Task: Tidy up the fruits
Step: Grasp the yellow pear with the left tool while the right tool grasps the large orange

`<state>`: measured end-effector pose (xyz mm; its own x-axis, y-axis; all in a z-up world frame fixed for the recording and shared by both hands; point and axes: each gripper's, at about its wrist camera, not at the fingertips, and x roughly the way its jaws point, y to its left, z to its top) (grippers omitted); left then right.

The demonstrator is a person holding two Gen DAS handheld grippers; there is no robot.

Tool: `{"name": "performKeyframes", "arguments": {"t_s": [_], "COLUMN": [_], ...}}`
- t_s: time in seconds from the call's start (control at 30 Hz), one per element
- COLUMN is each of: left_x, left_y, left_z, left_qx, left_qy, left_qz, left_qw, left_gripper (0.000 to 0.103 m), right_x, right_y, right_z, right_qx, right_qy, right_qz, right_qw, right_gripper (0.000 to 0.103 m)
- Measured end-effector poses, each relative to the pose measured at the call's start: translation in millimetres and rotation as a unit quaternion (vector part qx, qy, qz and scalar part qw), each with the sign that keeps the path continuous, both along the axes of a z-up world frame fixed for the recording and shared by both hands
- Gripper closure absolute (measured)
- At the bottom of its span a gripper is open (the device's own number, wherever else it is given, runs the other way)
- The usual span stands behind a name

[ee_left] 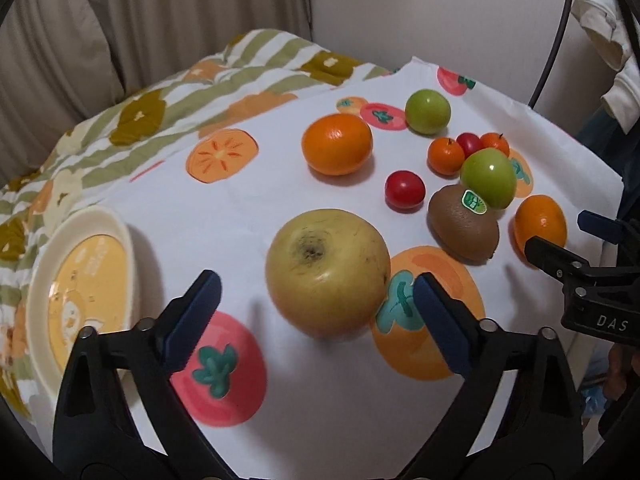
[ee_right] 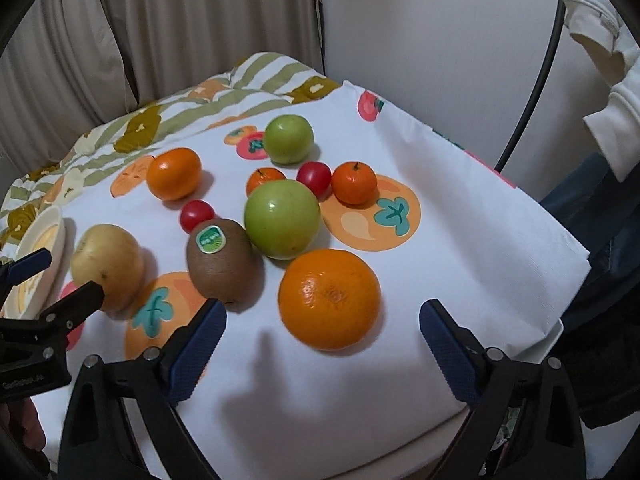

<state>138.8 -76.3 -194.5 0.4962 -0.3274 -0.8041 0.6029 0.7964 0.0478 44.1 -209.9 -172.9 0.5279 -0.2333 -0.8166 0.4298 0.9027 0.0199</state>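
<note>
My left gripper (ee_left: 316,316) is open, its jaws on either side of a yellow apple (ee_left: 327,272) on the fruit-print cloth, not touching it. My right gripper (ee_right: 322,338) is open in front of a large orange (ee_right: 329,299), empty. Beyond lie a kiwi (ee_right: 223,265) with a green sticker, two green apples (ee_right: 282,218) (ee_right: 289,139), two red plums (ee_right: 196,214) (ee_right: 314,177), another orange (ee_right: 173,173) and two small tangerines (ee_right: 354,182) (ee_right: 264,179). A cream bowl (ee_left: 120,256) with a yellow inside stands at the left.
The white cloth (ee_right: 460,216) ends at the right and front edges. A striped quilt (ee_left: 132,120) lies behind and left. Curtains and a wall stand at the back. The right gripper shows at the right of the left wrist view (ee_left: 572,246).
</note>
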Motion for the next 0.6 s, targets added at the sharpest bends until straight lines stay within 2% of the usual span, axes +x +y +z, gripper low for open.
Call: {"name": "performKeyframes", "arguments": {"t_s": [0.13, 0.27, 0.37, 0.4, 0.6], "left_x": [6, 9, 10, 10, 11], "left_y": [-8, -14, -18, -17, -19], "left_z": [-10, -17, -20, -21, -23], "left_qx": [0.008, 0.016, 0.026, 0.029, 0.033], "left_qy": [0.012, 0.024, 0.023, 0.021, 0.019], "left_qz": [-0.002, 0.002, 0.009, 0.013, 0.020], "left_qw": [0.9999, 0.9996, 0.9994, 0.9993, 0.9991], "left_gripper": [0.010, 0.012, 0.019, 0.024, 0.024], "right_x": [4, 6, 8, 9, 14], "right_y": [-3, -7, -9, -10, -12], "right_z": [-8, -16, -20, -22, -26], "right_qx": [-0.001, 0.004, 0.014, 0.017, 0.020], "right_qy": [0.013, 0.023, 0.029, 0.032, 0.037], "right_qz": [0.010, 0.016, 0.022, 0.025, 0.040], "right_qw": [1.000, 1.000, 0.999, 0.999, 0.998], "right_gripper": [0.016, 0.021, 0.028, 0.029, 0.036]}}
